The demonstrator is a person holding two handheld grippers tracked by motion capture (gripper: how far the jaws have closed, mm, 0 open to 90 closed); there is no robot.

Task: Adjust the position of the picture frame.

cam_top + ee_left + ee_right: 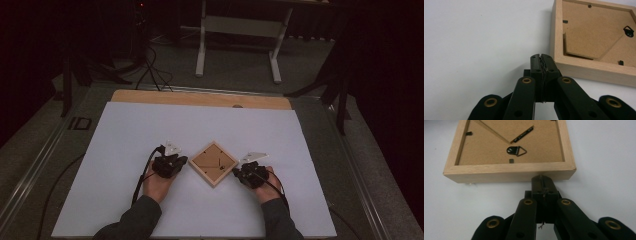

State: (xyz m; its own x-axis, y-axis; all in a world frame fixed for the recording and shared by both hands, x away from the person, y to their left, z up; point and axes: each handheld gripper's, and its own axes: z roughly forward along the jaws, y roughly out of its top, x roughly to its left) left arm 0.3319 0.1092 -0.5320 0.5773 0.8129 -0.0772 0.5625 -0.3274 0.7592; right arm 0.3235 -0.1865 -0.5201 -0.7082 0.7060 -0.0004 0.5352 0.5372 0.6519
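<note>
high view: one wooden frame, two closed claws, perhaps touching

surface: table | cover: white sheet | on sheet: wooden frame, back up

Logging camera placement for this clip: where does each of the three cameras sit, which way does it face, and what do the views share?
High view: above the person's side, looking forward and down on the white table; both forearms, the left gripper and right gripper flank the wooden frame.
Left gripper view: rides the left gripper, jaws shut, beside the frame's edge.
Right gripper view: rides the right gripper, jaws shut, tips at the frame's side.
Shared: all three show the frame, back side up.
</note>
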